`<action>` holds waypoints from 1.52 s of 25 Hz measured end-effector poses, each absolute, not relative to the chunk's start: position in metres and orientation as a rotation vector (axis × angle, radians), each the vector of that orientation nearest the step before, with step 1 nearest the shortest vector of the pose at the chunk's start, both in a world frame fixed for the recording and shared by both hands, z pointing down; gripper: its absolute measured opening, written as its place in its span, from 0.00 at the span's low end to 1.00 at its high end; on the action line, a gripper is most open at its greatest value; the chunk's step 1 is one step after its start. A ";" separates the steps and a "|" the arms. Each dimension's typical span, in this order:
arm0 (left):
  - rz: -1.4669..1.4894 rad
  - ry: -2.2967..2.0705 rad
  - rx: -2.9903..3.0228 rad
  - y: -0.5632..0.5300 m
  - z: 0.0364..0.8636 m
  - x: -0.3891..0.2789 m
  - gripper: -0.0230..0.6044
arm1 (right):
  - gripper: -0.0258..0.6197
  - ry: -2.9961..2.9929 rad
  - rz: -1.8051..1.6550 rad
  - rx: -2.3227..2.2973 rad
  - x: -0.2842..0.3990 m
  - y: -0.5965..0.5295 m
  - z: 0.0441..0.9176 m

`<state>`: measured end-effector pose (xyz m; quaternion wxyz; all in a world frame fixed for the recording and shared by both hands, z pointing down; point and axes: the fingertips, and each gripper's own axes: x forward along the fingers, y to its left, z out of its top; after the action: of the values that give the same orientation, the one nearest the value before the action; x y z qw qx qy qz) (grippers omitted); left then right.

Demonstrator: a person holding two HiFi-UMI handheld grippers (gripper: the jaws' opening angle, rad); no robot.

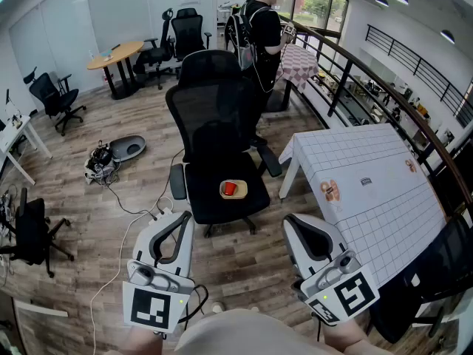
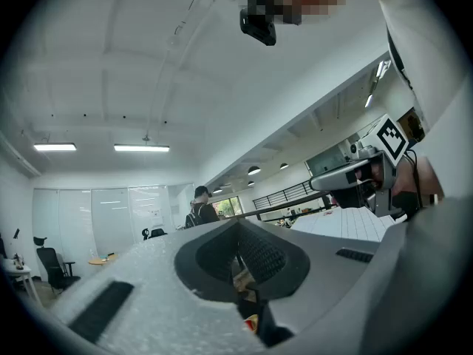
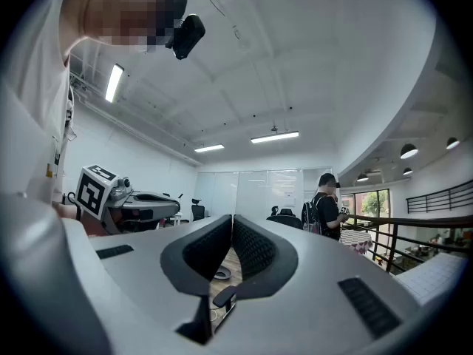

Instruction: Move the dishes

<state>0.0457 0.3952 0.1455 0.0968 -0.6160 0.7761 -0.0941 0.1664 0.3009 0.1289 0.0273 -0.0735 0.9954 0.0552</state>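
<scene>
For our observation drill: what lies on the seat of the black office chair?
A tan dish holding a red object rests on the black office chair seat. The dish hides the seat beneath.

The left gripper [image 2: 238,237] fills the lower half of the view. Its two jaws are pressed together and nothing is between them. Under the pads, at 6 o'clock, a red and yellow bit [image 2: 252,322] shows through the gap, too small to tell what it is. At 3 o'clock is the right gripper [image 2: 325,182], level, with its marker cube on top. Just under it, at 4 o'clock, lies a white table [image 2: 355,222]. A person in dark clothes [image 2: 199,210] stands far off at 7 o'clock. Two ceiling lights [image 2: 140,148] shine at 9 o'clock.
</scene>
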 end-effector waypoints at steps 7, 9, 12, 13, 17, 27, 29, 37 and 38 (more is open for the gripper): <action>-0.290 2.291 -1.827 0.387 0.146 0.053 0.06 | 0.08 3.073 0.189 -0.253 0.173 0.291 0.131; -0.292 2.291 -1.831 0.383 0.146 0.056 0.06 | 0.08 3.068 0.178 -0.253 0.175 0.288 0.131; -0.302 2.300 -1.837 0.378 0.150 0.060 0.06 | 0.08 3.073 0.155 -0.246 0.179 0.283 0.135; -0.307 2.303 -1.837 0.376 0.151 0.062 0.06 | 0.08 3.075 0.151 -0.248 0.181 0.281 0.137; -0.373 2.299 -1.815 0.367 0.155 0.073 0.06 | 0.08 3.078 0.127 -0.234 0.189 0.272 0.143; -0.428 2.331 -1.807 0.345 0.166 0.104 0.06 | 0.08 3.079 0.088 -0.113 0.212 0.255 0.159; -0.418 2.336 -1.801 0.341 0.167 0.111 0.06 | 0.08 3.079 0.068 -0.101 0.218 0.250 0.162; -0.427 2.359 -1.798 0.328 0.178 0.118 0.06 | 0.08 3.090 0.053 -0.093 0.223 0.233 0.172; -0.433 2.355 -1.796 0.324 0.179 0.117 0.06 | 0.08 3.090 0.045 -0.097 0.221 0.228 0.174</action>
<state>0.1167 0.3236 0.1787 0.0741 -0.5983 0.7847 -0.1443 0.2212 0.2282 0.1737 0.0247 -0.0314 0.9991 0.0147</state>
